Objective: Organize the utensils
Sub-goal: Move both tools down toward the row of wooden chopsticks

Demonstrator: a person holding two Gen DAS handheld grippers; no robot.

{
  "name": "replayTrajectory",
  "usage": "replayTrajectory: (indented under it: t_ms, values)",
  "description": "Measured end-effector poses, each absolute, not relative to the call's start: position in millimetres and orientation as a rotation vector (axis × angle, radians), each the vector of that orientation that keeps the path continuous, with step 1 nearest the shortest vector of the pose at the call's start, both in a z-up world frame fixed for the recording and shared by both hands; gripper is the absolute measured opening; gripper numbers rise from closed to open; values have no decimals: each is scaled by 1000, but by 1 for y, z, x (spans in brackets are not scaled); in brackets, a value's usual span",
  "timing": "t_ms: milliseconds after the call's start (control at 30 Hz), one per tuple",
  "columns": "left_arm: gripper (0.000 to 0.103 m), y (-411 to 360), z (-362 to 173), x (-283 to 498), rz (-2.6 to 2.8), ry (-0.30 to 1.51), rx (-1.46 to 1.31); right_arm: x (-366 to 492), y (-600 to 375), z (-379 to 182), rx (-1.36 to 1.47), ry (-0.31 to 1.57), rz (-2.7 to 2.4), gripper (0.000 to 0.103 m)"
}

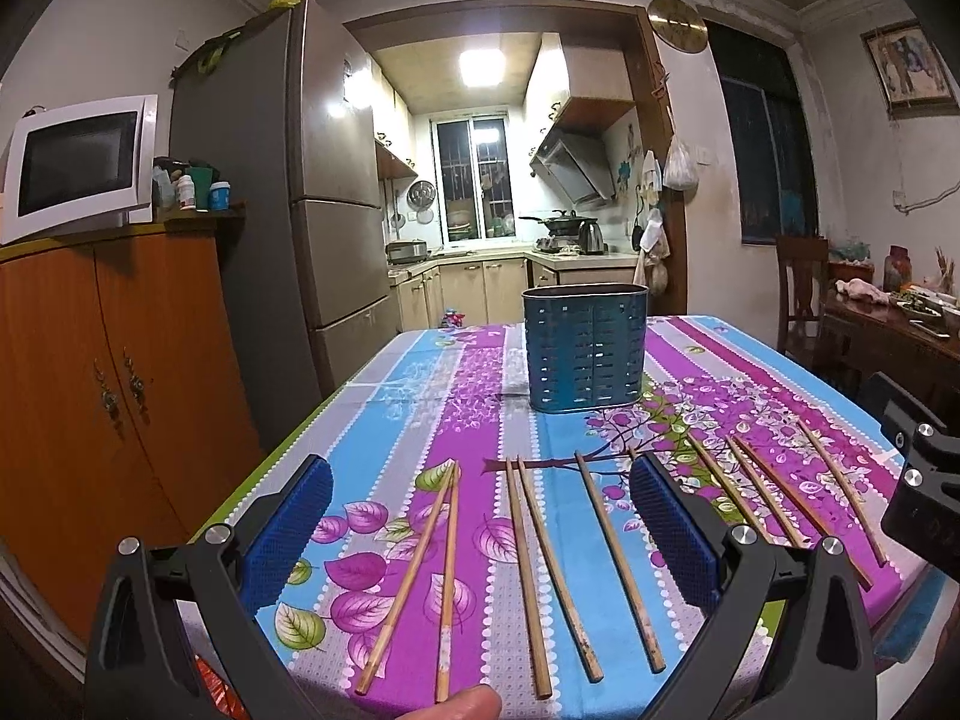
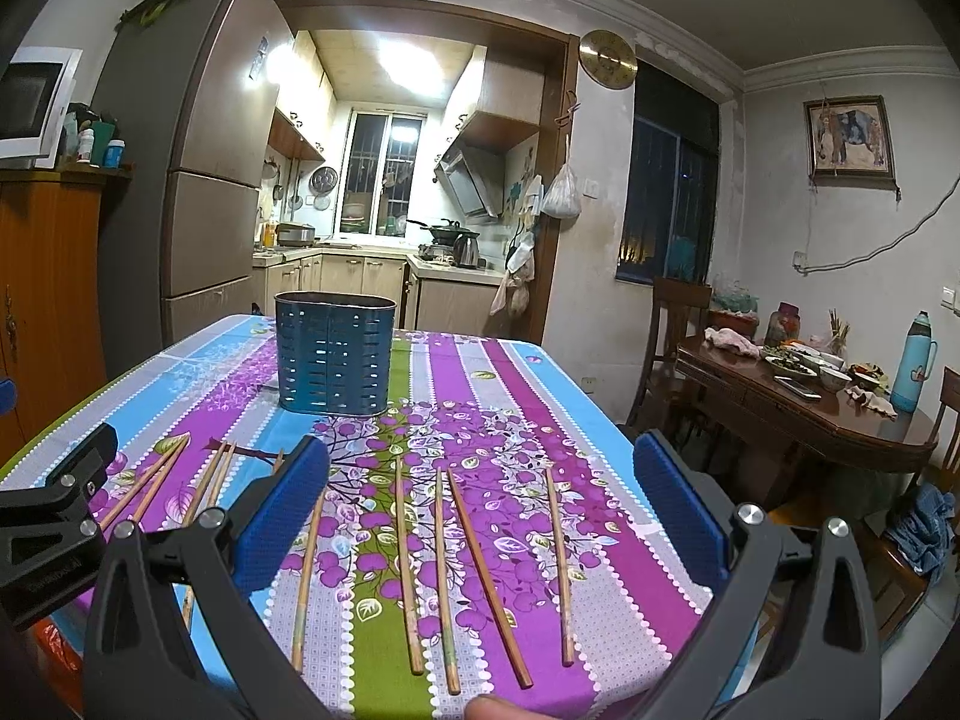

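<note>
Both fingers of the left gripper (image 1: 480, 522) are spread wide and hold nothing, above the near edge of the table (image 1: 420, 396). Under it lie 2 chopsticks that cross at their far tips (image 1: 429, 564), then 3 more chopsticks (image 1: 564, 564) side by side. Behind them, in the middle of the striped cloth, stands the blue holder (image 1: 585, 348), upright. To the right, the right gripper (image 2: 480, 516) is also spread wide and empty, over 4 chopsticks (image 2: 474, 576) lying apart.
</note>
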State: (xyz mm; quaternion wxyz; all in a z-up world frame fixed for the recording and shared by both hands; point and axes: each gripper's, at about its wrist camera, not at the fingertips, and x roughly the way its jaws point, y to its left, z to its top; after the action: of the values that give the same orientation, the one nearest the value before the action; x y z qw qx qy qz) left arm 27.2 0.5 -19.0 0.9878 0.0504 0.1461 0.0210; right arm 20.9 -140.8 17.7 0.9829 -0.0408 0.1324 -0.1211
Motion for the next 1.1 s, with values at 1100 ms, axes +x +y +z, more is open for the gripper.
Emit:
replayTrajectory:
  t_ms: [1100]
  values:
    - [91, 136, -49, 3, -81, 454, 147, 19, -186, -49, -165, 472, -203, 98]
